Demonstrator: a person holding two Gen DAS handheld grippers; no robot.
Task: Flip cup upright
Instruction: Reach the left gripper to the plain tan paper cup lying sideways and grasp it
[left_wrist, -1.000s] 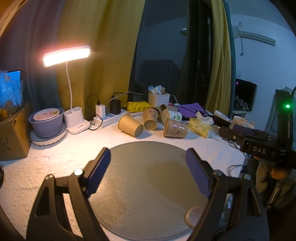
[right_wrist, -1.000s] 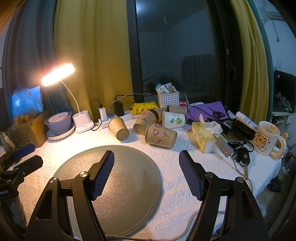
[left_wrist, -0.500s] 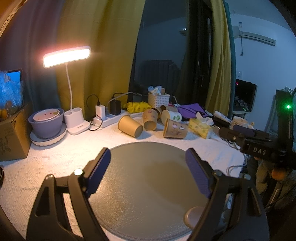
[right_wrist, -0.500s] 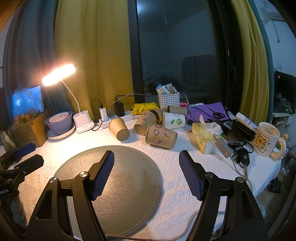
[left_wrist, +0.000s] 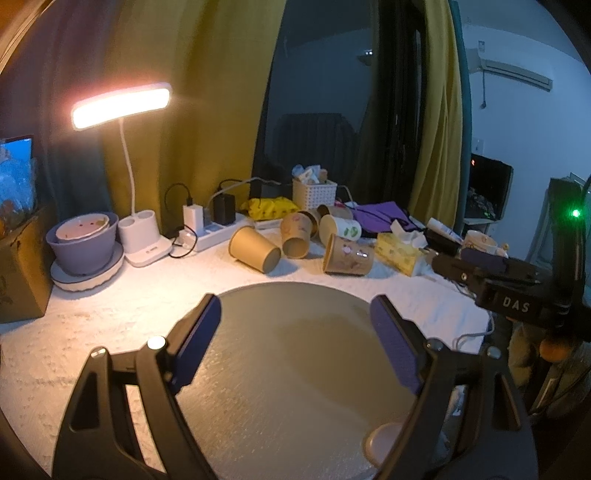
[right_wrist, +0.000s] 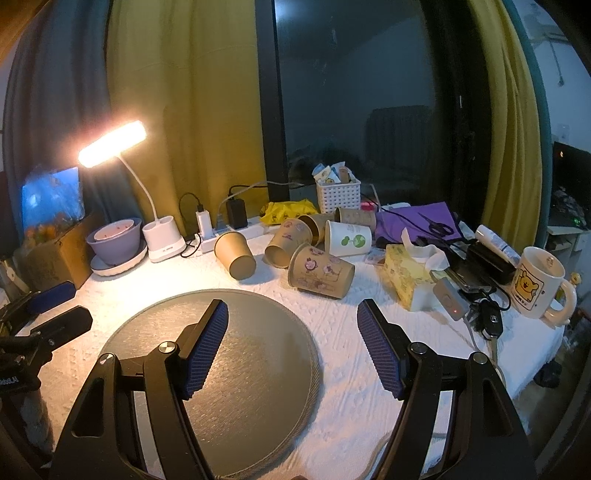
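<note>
Several paper cups lie on their sides at the back of the table: a plain brown cup (right_wrist: 235, 254) (left_wrist: 255, 248), a printed brown cup (right_wrist: 320, 272) (left_wrist: 348, 255), another brown cup (right_wrist: 287, 243) and a white cup with green leaves (right_wrist: 347, 238). My left gripper (left_wrist: 295, 325) is open and empty above the round grey mat (left_wrist: 288, 369). My right gripper (right_wrist: 291, 332) is open and empty over the mat's right edge (right_wrist: 258, 354). All cups lie well beyond both grippers.
A lit desk lamp (right_wrist: 162, 243), purple bowl (right_wrist: 115, 240), power strip (right_wrist: 229, 232), white basket (right_wrist: 338, 195), tissue box (right_wrist: 410, 277), bear mug (right_wrist: 535, 282) and keys (right_wrist: 487, 321) crowd the back and right. A cardboard box (left_wrist: 18, 266) stands at the left.
Both views shift only slightly; the right gripper has drifted a little closer to the cups. Both grippers stay open and empty.
</note>
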